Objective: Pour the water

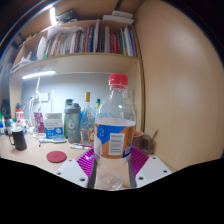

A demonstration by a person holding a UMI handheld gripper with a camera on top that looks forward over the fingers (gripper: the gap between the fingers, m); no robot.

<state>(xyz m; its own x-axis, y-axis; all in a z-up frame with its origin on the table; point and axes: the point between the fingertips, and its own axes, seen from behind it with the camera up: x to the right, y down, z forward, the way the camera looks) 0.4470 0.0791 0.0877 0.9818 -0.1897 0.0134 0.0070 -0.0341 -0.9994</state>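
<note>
clear bottle upright between tool fingers | grip unclear | base hidden

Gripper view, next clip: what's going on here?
A hand-held gripper has its two fingers around a clear plastic water bottle with a red cap and an orange label, which stands upright between the pads. Whether the pads press on it cannot be told. The cap is on, so no pouring yet. Beyond it, the desk carries a red lid, a black mug and several containers, under a shelf of books.
</note>
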